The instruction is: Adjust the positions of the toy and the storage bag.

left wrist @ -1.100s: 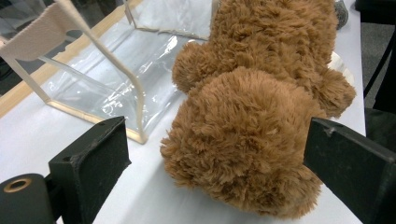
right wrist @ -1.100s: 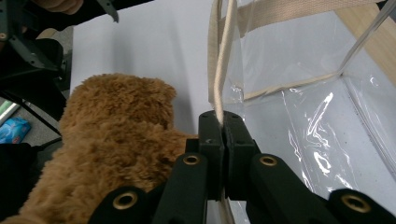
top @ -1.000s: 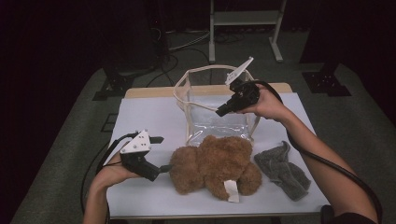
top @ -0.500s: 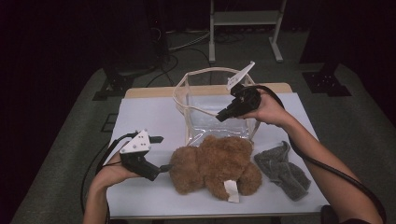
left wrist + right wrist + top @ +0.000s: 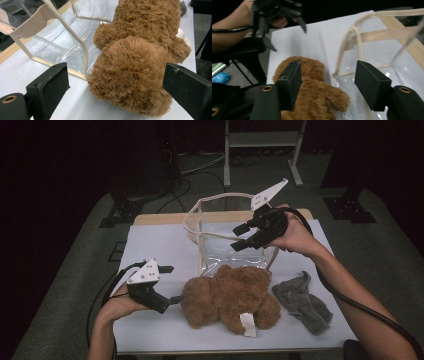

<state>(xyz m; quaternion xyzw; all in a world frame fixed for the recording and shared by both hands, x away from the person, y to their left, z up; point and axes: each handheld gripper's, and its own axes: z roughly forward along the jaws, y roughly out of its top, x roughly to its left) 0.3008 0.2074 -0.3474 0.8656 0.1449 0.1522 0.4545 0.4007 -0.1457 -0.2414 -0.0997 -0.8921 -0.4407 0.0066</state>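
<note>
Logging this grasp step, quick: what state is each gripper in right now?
Left gripper: open, jaws either side of the brown plush teddy bear, not pressing it.
Right gripper: open, holding nothing; jaws have just been opening.

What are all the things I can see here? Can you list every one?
Teddy bear: one, brown and fluffy, lying at the front of the table, white tag on it.
Clear bag: one, see-through with beige edges and strap, standing open behind the bear.
Cloth: one, grey, crumpled, right of the bear.
Table: one, white top, wooden edge at the back.
Metal stand: one, pale, on the floor behind the table.
Left tongs: black, open, by the bear's left end.
Right tongs: black, just opened, nothing between them, over the bag.
</note>
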